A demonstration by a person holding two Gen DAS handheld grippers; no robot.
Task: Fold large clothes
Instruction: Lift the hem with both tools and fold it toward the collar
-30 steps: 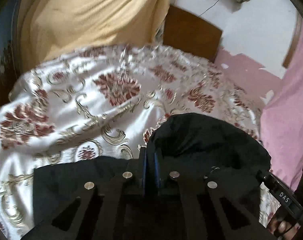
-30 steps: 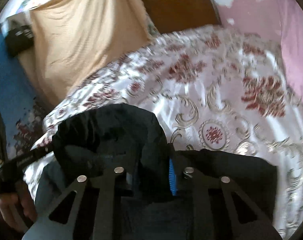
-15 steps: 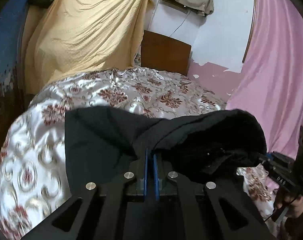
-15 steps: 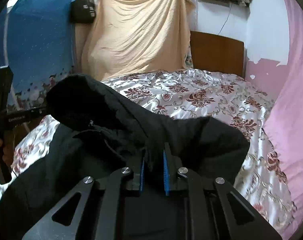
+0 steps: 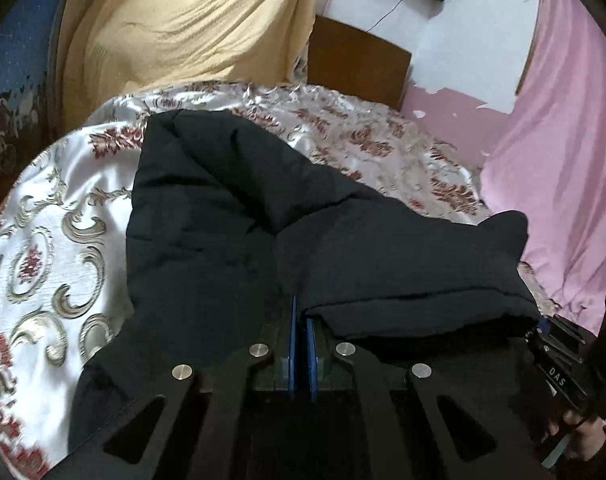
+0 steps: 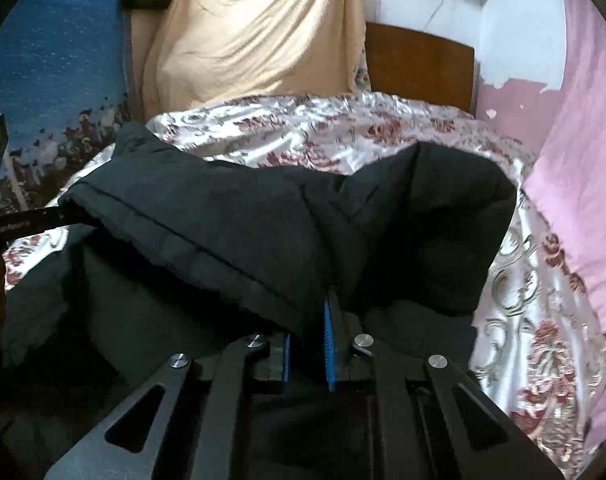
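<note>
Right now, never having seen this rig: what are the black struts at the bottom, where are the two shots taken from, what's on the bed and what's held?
No robot arm here. A person carries a hand-held two-finger gripper in each hand, each with a fisheye camera looking forward along its fingers. The black struts and blue pads at the bottom are the gripper itself.

The left wrist view shows the left gripper; the other gripper's handle and a hand appear at its right edge. The right wrist view shows the right gripper.

A bed with a floral bedspread fills the scene, headboard behind. On it lies a black padded jacket.

Both grippers are shut on the jacket's edge, which drapes between them.
</note>
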